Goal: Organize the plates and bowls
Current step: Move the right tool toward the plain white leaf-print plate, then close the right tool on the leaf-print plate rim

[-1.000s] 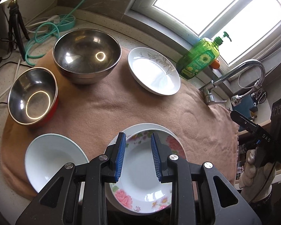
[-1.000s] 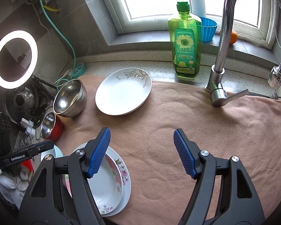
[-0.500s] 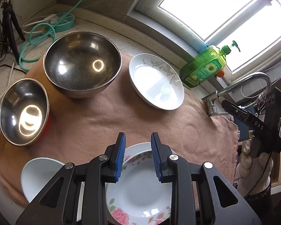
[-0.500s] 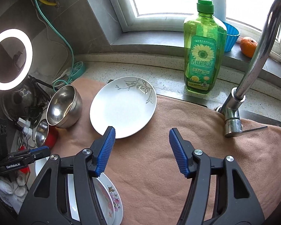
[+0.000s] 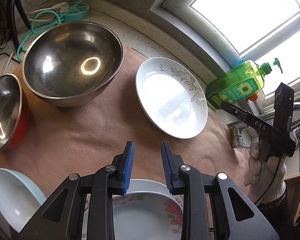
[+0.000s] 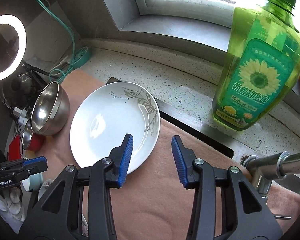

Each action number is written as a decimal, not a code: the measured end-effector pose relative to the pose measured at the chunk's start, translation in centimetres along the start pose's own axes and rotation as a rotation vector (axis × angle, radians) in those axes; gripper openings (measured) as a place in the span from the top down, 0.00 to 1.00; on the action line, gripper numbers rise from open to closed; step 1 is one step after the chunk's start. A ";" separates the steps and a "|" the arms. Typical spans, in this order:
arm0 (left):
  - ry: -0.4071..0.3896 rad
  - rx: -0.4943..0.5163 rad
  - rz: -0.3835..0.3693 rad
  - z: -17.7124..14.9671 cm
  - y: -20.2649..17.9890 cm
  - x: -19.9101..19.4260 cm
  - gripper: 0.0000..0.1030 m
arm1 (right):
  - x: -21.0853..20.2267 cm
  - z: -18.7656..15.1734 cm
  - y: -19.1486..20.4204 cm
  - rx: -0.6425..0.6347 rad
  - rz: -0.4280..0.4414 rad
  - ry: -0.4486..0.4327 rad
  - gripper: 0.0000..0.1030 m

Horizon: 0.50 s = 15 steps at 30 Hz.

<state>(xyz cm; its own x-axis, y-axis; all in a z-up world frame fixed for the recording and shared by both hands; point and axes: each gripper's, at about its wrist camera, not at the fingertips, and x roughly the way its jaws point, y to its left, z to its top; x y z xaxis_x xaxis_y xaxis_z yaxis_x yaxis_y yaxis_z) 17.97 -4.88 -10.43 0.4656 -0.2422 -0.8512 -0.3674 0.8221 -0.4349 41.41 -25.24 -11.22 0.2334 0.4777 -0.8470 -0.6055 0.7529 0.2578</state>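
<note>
A white plate with a grey leaf pattern (image 6: 110, 124) (image 5: 170, 100) lies on the brown cloth (image 6: 160, 200). My right gripper (image 6: 152, 146) hovers at its near-right rim, jaws closing. One finger is over the plate, the other over the cloth, and the pads do not press on it. My left gripper (image 5: 147, 156) stands narrowly open over bare cloth with nothing between its fingers. Below it sits a stack of floral plates (image 5: 150, 210). A large steel bowl (image 5: 72, 64), a small steel bowl with a red outside (image 5: 4, 116) and a pale blue bowl (image 5: 12, 196) sit to the left.
A green soap bottle (image 6: 260, 76) stands on the speckled counter just right of the leaf plate, with a tap (image 6: 280, 160) nearer still. A ring light (image 6: 2, 46), cables and a teal hose crowd the back left corner. A gloved hand (image 5: 264, 170) holds the right gripper.
Both grippers moved forward and lower. The right one closed in on the leaf plate while its jaws narrowed. The left one left the floral plates and now sits over bare cloth.
</note>
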 end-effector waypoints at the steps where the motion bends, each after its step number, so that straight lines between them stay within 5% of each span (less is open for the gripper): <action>1: -0.001 -0.005 0.006 0.2 -0.1 0.3 0.75 | 0.4 0.3 0.0 -0.017 -0.002 0.003 0.59; 15: 0.016 -0.055 0.028 3.1 -0.2 3.8 0.75 | 6.0 3.9 -0.1 -0.074 0.017 0.065 0.69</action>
<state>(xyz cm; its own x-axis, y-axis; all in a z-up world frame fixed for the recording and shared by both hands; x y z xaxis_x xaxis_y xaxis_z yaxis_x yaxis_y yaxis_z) 22.34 -4.42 -12.69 0.4418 -0.2278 -0.8677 -0.4239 0.7994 -0.4257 45.84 -20.68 -14.49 0.1745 0.4580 -0.8717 -0.6642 0.7083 0.2392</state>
